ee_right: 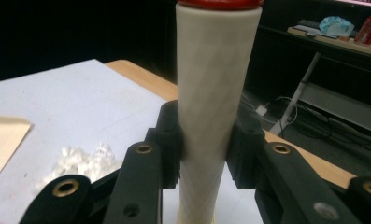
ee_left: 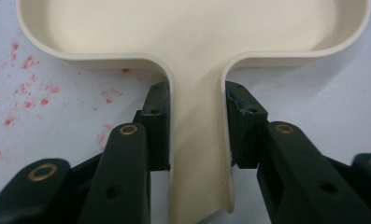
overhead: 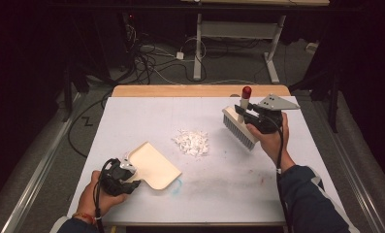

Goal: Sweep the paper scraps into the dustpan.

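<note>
Nearest the person, the left gripper (overhead: 123, 175) rests low at the near left of the white table (overhead: 229, 189), its jaws clamped on the handle of the cream dustpan (overhead: 153, 165); in the left gripper view both pads (ee_left: 157, 135) press the handle's sides. The dustpan lies flat on the table, its open edge toward the far side. Just beyond it, near the table's middle, lies a pile of white scraps (overhead: 192, 142), apart from the dustpan. Farther right, the right gripper (overhead: 248, 114) is held above the table, closed on the red-capped handle of a brush (overhead: 238, 127) whose bristles hang clear of the surface.
</note>
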A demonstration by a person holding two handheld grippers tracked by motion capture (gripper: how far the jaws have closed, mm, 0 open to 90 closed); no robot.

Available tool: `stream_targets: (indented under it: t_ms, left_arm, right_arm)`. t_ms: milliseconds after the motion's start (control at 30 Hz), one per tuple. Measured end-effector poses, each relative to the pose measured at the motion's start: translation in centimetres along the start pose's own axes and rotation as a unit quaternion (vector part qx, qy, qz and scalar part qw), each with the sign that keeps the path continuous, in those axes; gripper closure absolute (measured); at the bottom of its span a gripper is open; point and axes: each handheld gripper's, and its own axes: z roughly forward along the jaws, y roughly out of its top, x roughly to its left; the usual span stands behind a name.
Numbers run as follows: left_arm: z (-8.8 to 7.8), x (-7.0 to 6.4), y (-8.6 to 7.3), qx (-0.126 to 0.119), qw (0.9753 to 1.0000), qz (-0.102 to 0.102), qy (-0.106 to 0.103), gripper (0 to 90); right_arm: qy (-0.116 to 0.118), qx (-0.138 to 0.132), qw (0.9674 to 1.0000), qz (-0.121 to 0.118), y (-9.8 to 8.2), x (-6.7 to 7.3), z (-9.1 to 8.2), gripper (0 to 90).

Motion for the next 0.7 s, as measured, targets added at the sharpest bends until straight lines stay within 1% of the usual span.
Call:
stream_targets:
  t_ms: [133,233,267,333,367,400,500,567,600,667,700]
  left_arm:
    - [0.0,-0.1,0.1,0.002,1.0000,0.002,0.000,63.6]
    - [-0.2,-0.2,0.3,0.008,1.0000,0.006,0.000,63.6]
    - [-0.2,-0.2,0.3,0.008,1.0000,0.006,0.000,63.5]
    - [-0.2,-0.2,0.4,0.009,0.9999,0.006,0.000,63.5]
    - [-0.2,-0.1,0.5,0.009,0.9999,0.005,-0.002,63.5]
    - [-0.1,-0.1,0.5,0.009,0.9999,0.004,-0.003,63.5]
    - [0.0,-0.1,0.5,0.011,0.9999,0.003,-0.005,63.5]
    - [0.1,0.0,0.5,0.009,0.9999,0.004,-0.005,63.5]
    - [0.1,0.0,0.5,0.009,0.9999,0.004,-0.005,63.5]
    - [0.2,0.0,0.5,0.008,0.9999,0.001,-0.007,63.5]
    - [0.2,0.0,0.6,0.010,0.9999,0.001,-0.006,63.5]
  right_arm:
    - [-0.001,-0.002,1.0000,0.004,0.4,0.3,1.8,70.3]
    - [-0.005,-0.004,1.0000,-0.003,0.8,0.6,3.0,70.3]
    - [-0.005,-0.004,1.0000,-0.003,0.8,0.6,3.0,70.3]
    - [-0.008,-0.012,0.9999,-0.001,0.8,1.0,4.3,70.3]
    - [-0.008,-0.012,0.9999,-0.001,0.8,1.0,4.3,70.3]
    - [-0.009,-0.008,0.9999,-0.002,0.6,1.4,5.4,70.3]
    - [-0.007,-0.002,0.9999,-0.014,0.3,2.3,6.4,70.3]
    - [-0.006,-0.002,0.9997,-0.023,0.2,2.9,6.8,70.3]
    - [-0.006,-0.002,0.9997,-0.023,0.2,2.9,6.8,70.3]
    - [-0.001,-0.010,0.9998,-0.016,0.1,3.4,7.0,70.3]
    - [0.006,-0.016,0.9997,-0.018,0.1,4.0,7.2,70.3]
